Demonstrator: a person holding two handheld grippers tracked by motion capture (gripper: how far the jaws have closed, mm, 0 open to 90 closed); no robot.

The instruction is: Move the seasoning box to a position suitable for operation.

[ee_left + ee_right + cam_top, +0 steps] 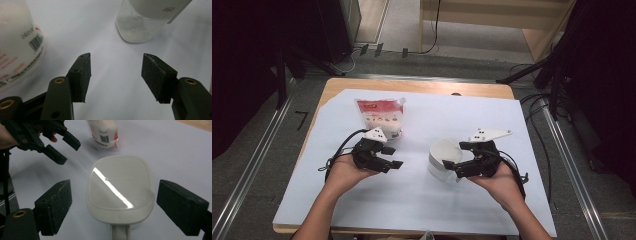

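so the red-and-white pouch [380,118] is lying at the far left of the white sheet [412,200]. the left gripper [388,156] is hovering just near of it, jaws wide apart and gripping nothing. over on the right, the right gripper [455,161] is sitting wide open around the white-lidded container [441,159], not pinching it.

One white sheet [422,200] spread over one wooden surface [412,86]. On the sheet, one pouch [381,116] with a red top and a barcode, and one clear container [443,161] under a white lid. Two grippers, left gripper [393,156] and right gripper [456,156], each with two black fingers [81,75] set apart and nothing between them. Two hands, left hand [343,171] and right hand [502,181].
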